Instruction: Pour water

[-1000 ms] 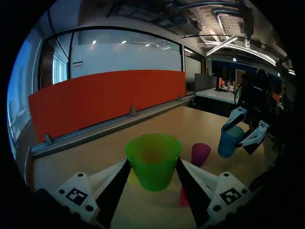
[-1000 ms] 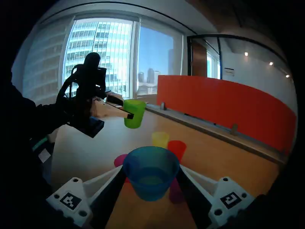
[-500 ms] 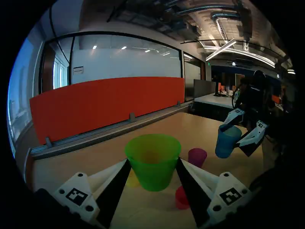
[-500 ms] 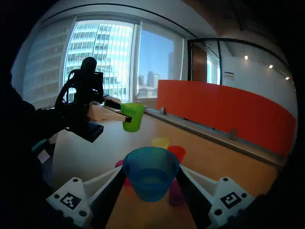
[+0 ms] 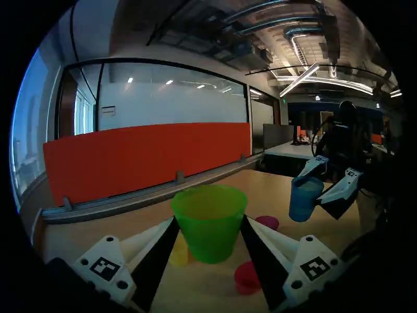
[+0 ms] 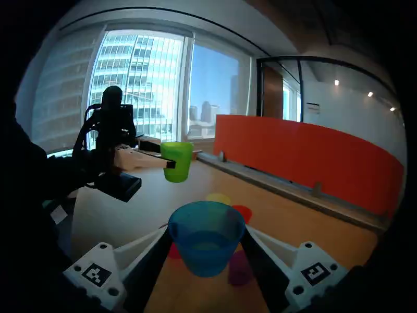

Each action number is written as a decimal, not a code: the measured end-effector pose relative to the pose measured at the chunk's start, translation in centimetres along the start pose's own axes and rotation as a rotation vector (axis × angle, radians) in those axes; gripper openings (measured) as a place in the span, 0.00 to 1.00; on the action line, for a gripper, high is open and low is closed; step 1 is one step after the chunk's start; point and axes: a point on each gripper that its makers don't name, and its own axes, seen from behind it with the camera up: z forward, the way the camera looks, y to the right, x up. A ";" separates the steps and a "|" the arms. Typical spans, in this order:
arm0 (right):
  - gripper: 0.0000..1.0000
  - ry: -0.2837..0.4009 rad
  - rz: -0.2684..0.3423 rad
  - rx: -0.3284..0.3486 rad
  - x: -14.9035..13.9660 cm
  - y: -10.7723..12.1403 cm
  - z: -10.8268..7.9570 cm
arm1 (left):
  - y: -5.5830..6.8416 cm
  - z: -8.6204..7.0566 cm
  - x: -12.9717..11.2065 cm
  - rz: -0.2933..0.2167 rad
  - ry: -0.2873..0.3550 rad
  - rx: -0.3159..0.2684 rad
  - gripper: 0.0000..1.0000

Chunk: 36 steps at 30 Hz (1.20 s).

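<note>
In the left gripper view my left gripper (image 5: pixel 209 229) is shut on an upright green cup (image 5: pixel 210 221) held above the wooden table (image 5: pixel 271 185). Farther off at the right, the right gripper (image 5: pixel 320 182) holds a blue cup (image 5: pixel 303 198) in the air. In the right gripper view my right gripper (image 6: pixel 207 245) is shut on that blue cup (image 6: pixel 207 237), which has water in its bottom. There the left gripper (image 6: pixel 148 156) and its green cup (image 6: pixel 176 161) hang at the upper left, held by a dark-sleeved arm.
Small cups stand on the table below: yellow (image 5: pixel 180 251), red (image 5: pixel 246 277) and magenta (image 5: pixel 267 222); in the right gripper view yellow (image 6: pixel 219 199), red (image 6: pixel 242 213) and purple (image 6: pixel 240 267). An orange divider panel (image 5: pixel 146 151) runs along the table's far edge. Windows (image 6: pixel 140 88) lie behind.
Both grippers have risen with their cups, so the small cups on the table sit lower in both views. The blue cup has drifted slightly nearer the green one.
</note>
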 end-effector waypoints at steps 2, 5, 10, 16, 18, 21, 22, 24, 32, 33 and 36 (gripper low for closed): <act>0.90 0.002 0.001 0.001 0.1 0.0 0.0 | 0.2 -0.1 0.1 0.004 0.009 -0.004 0.83; 0.91 0.006 0.001 0.004 0.2 0.0 0.0 | 0.4 -0.1 0.2 0.007 0.016 -0.005 0.83; 0.90 0.013 -0.002 0.006 0.6 0.1 0.1 | 0.9 -0.4 0.5 0.015 0.036 -0.009 0.83; 0.91 0.016 -0.003 0.006 0.8 0.3 0.2 | 1.3 -0.6 0.5 0.011 0.048 -0.019 0.83; 0.91 0.018 -0.001 0.006 0.9 0.4 0.3 | 1.4 -0.7 0.5 0.010 0.049 -0.020 0.83; 0.90 0.022 0.005 0.008 1.2 0.5 0.4 | 1.5 -0.8 0.4 0.012 0.053 -0.021 0.83; 0.91 0.024 0.006 0.008 1.3 0.5 0.4 | 1.6 -0.9 0.4 0.011 0.054 -0.022 0.83; 0.91 0.029 0.010 0.010 1.6 0.6 0.4 | 1.8 -1.0 0.3 0.011 0.055 -0.024 0.83; 0.90 0.040 0.011 0.001 2.7 1.3 0.7 | 2.4 -1.5 0.1 0.018 0.056 -0.031 0.83; 0.90 0.041 0.009 0.001 2.8 1.4 0.8 | 2.6 -1.5 0.1 0.017 0.058 -0.033 0.83; 0.91 0.047 0.003 0.007 3.1 1.4 0.9 | 2.9 -1.7 0.1 0.011 0.065 -0.038 0.83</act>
